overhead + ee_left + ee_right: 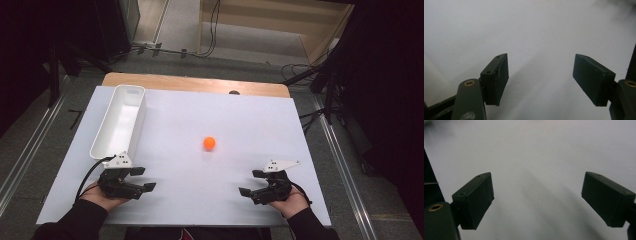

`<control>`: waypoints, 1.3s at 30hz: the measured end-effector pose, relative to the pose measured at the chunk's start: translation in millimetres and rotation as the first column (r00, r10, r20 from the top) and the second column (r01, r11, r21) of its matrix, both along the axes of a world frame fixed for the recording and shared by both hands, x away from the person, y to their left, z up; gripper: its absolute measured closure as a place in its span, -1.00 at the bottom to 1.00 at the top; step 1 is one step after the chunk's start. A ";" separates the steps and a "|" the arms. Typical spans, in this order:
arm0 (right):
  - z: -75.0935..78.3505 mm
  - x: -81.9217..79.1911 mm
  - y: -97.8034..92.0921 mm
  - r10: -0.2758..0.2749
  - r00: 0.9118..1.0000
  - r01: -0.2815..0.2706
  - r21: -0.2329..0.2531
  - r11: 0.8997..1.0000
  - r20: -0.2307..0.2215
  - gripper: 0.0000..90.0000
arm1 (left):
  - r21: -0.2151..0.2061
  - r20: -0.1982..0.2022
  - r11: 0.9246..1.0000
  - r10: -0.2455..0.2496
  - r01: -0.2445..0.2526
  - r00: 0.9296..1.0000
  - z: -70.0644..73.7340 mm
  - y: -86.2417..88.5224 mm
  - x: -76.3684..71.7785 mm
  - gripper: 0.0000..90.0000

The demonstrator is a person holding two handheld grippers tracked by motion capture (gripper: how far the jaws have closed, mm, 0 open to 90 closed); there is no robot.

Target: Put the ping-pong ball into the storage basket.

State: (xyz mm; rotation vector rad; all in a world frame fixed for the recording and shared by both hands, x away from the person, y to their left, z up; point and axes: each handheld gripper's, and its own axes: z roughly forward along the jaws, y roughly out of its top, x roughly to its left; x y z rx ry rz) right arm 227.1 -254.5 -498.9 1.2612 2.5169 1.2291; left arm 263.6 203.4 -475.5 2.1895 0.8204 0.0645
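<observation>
Left gripper point(142, 179) and right gripper point(250, 182) rest wide apart on the bench point(240, 120), each spread and holding nothing; the orange ball point(209, 143) sits at twelve o'clock between them.

Matt white sheet point(200, 175) over bare wood table point(200, 83); glossy white plastic bin point(120, 122); smooth orange ball point(209, 143); matt black jaws.
</observation>
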 end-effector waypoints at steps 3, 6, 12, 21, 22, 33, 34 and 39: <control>0.0 -0.2 0.1 0.000 1.000 0.000 0.000 1.000 0.001 -0.79 | -0.002 0.001 1.000 0.001 -0.001 1.000 0.0 -0.2 -0.3 -0.35; -0.1 0.0 -0.1 0.000 1.000 0.000 -0.001 1.000 0.002 -0.79 | -0.001 0.003 1.000 0.001 -0.001 1.000 0.0 -0.8 -0.6 -0.35; -0.1 0.2 -0.2 -0.001 1.000 0.001 0.003 1.000 0.001 -0.79 | -0.012 0.005 1.000 0.002 -0.002 1.000 0.6 -0.2 0.5 -0.35; -0.3 0.2 -0.3 0.001 1.000 -0.001 0.000 1.000 0.002 -0.79 | -0.008 0.002 1.000 -0.001 0.001 1.000 0.4 -1.0 0.1 -0.35; -0.2 0.2 -0.3 0.001 1.000 -0.001 0.000 1.000 0.001 -0.79 | -0.008 0.003 1.000 -0.002 0.002 1.000 0.4 -1.0 0.2 -0.35; -0.4 0.1 0.0 0.001 1.000 -0.001 -0.001 1.000 -0.002 -0.79 | -0.015 0.007 1.000 -0.025 0.025 1.000 2.3 -6.6 1.5 -0.35; -0.4 0.2 0.0 0.001 1.000 -0.001 -0.001 1.000 -0.002 -0.79 | -0.018 0.007 1.000 -0.024 0.024 1.000 2.6 -8.1 1.5 -0.35; -0.3 0.3 0.1 0.005 1.000 -0.005 -0.004 1.000 -0.001 -0.79 | -0.019 0.017 0.999 -0.030 0.031 0.999 4.4 -13.9 1.4 -0.35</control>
